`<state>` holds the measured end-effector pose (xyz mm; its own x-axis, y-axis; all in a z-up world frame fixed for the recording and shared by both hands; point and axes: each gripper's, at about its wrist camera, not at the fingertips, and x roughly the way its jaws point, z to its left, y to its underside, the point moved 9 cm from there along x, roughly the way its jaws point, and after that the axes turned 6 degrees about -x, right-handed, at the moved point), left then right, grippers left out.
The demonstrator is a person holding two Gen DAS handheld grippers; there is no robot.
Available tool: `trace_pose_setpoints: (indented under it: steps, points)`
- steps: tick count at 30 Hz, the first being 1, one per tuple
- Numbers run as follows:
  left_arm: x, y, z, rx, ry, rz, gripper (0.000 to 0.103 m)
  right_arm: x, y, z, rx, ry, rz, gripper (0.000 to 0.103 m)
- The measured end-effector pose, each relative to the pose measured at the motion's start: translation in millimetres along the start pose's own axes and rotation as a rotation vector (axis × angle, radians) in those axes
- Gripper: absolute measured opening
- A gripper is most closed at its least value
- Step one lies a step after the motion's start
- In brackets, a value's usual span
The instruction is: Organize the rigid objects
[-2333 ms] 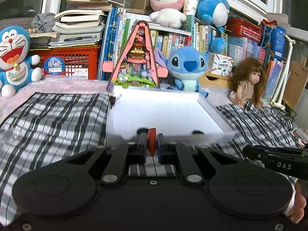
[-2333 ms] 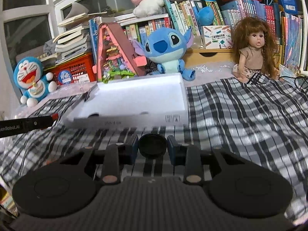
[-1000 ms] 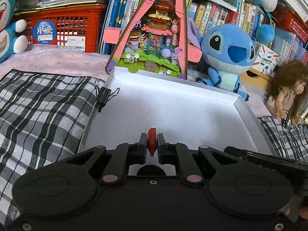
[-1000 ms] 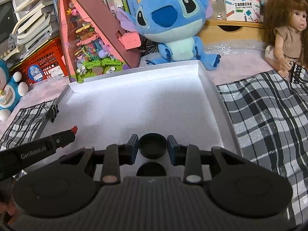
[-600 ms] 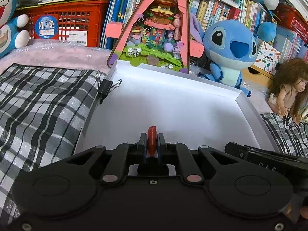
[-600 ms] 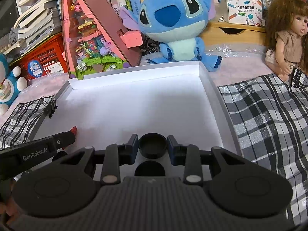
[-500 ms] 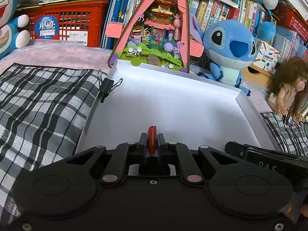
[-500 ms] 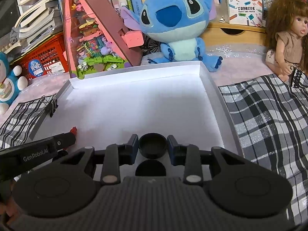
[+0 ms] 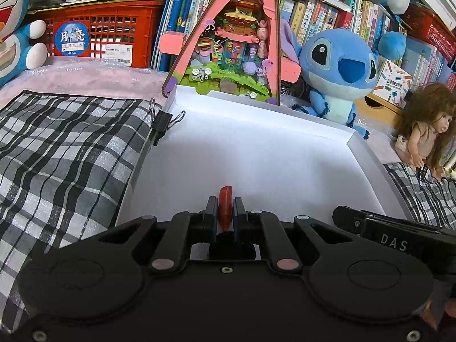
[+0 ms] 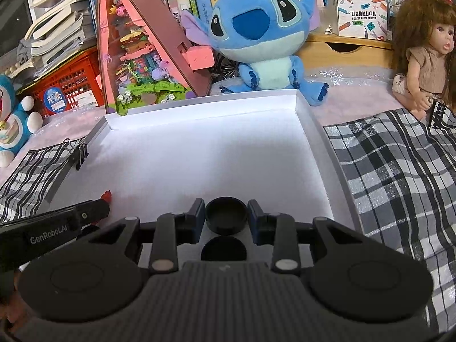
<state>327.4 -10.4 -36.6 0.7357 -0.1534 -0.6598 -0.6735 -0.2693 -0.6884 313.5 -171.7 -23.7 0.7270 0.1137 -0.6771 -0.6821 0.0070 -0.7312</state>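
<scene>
- Red piece is edge-on between the left claw tips, so its actual shape is hard to call; only a thin sliver pokes up past the fingers, which are pinched tight on it.
- From the right wrist view, just the red tip shows beyond the left claw's dark arm, low over the left part of the white tray.
- Black round cap sits squeezed between the right claw fingers, closed snug on both sides of it. Its underside is hidden.
- Dark round patch right below the cap on the tray floor: shadow or another piece, can't tell.
- Both claws hang over the tray's near end; the near rim is blocked by the claw bodies.
- Black binder clip grips the tray's left wall, by the plaid cloth.
- Stitch plush and a pink triangular toy house stand just behind the tray; a doll is cut off at the right edge.
</scene>
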Motion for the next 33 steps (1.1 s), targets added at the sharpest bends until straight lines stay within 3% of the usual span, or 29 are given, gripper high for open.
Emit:
trace_pose_setpoints:
  steps: [29,31,33]
  points:
    - [-13,11,-3,0.033,0.003,0.002,0.011,-9,10,3,-0.06,0.012,0.001,0.04]
    - [-15,11,-3,0.033,0.008,0.002,0.015,-9,10,3,-0.056,0.012,0.0,0.041]
    - [-18,11,-4,0.032,0.013,-0.003,0.028,-10,9,1,-0.045,0.012,-0.004,0.046]
